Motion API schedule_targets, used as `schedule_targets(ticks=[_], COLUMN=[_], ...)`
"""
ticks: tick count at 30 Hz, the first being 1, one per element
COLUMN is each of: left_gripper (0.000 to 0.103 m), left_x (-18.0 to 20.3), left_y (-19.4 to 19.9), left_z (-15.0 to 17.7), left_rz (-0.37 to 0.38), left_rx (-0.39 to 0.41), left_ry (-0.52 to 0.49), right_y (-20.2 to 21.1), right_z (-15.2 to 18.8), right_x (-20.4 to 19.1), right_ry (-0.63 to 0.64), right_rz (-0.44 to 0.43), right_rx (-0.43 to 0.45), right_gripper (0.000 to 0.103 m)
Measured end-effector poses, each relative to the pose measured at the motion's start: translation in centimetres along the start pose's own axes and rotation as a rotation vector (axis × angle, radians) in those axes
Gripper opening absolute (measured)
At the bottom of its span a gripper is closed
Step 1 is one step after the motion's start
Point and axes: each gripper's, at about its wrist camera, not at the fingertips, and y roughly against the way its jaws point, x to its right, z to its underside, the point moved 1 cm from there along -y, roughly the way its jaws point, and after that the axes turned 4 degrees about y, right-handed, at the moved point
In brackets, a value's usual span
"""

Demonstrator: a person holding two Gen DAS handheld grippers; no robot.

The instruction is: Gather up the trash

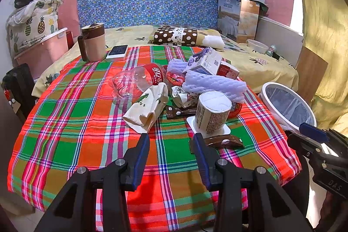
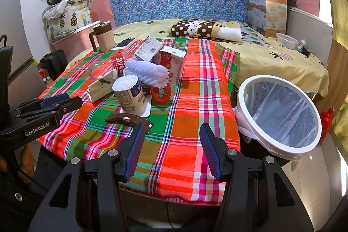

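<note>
- The task looks barely begun, as I judge it: the trash pile [image 1: 180, 88] sits in a heap on the checked cloth [image 1: 71, 123], and the white bin [image 2: 278, 112] stands just beside the table's right edge with only its liner showing
- In the pile are a squashed clear bottle [image 1: 134, 82], a crumpled paper bag [image 1: 148, 108], an upturned cup [image 1: 212, 112], foam netting [image 1: 215, 85], two cartons [image 1: 206, 62] and a brown wrapper [image 1: 224, 141] nearest the front edge
- The left gripper [image 1: 171, 138] hangs over the cloth just short of the pile, its tongs apart with nothing between them
- The right gripper [image 2: 171, 129] hangs over bare cloth between pile and bin, tongs apart and empty too
- The bin's bottom is hidden by the liner and its rim, so I cannot rule out something lying inside
- Small pieces beneath the cup and netting overlap and are hard to tell apart
</note>
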Motion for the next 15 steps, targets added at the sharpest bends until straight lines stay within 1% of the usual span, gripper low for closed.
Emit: schedule_targets(ticks=[15], left_gripper=[0.041], left_x=[0.48], left_y=[0.02], left_z=[0.35], left_rz=[0.011], left_rx=[-0.006], left_ry=[-0.001], right_y=[-0.01], right_z=[0.04], right_x=[0.29], right_ry=[-0.001], right_rz=[0.003], right_rx=[-0.003], right_gripper=[0.055])
